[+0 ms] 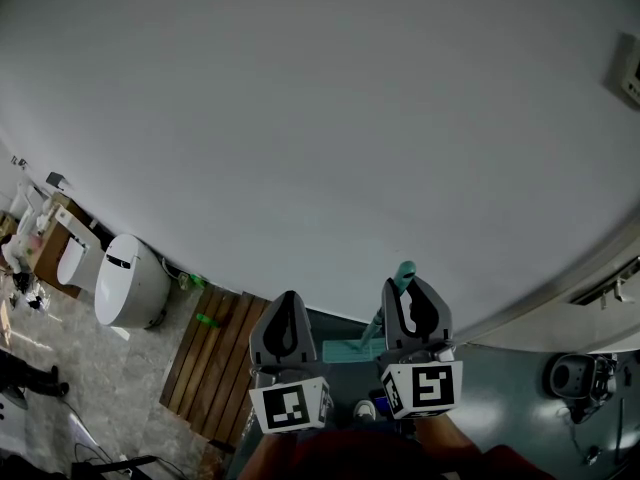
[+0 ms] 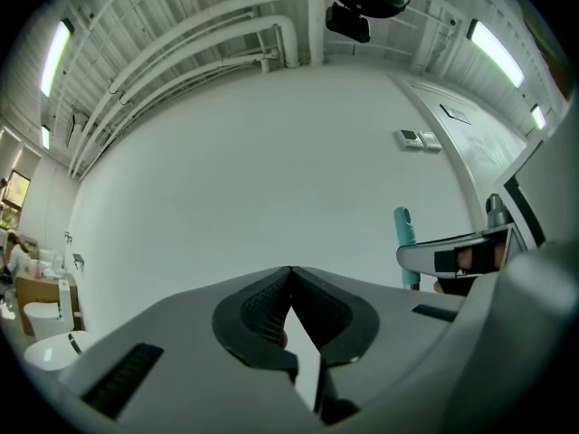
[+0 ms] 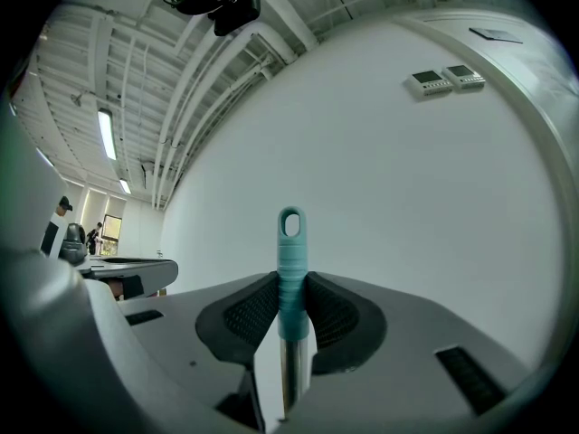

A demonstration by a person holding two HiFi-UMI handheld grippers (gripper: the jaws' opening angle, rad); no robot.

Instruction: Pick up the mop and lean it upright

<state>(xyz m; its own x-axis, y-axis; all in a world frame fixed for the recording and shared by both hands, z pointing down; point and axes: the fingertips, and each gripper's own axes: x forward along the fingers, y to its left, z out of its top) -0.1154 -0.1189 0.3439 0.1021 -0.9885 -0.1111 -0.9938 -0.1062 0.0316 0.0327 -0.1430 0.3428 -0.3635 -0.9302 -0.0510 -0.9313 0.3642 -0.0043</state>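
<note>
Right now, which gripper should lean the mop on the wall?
The right. The right gripper is clamped on the teal end of the mop handle, holding it upright facing the wall. The left gripper is shut on nothing, off to the side.

teal mop grip, white wall, brown slats

- A plain white wall fills most of the head view.
- A white toilet stands against the wall at the left, on a pale tiled floor.
- A slatted wooden board lies just right of the toilet, with a small green object on it.
- Two small wall panels sit side by side, high on the wall.
- White ceiling pipes run overhead beside a lit strip light.
</note>
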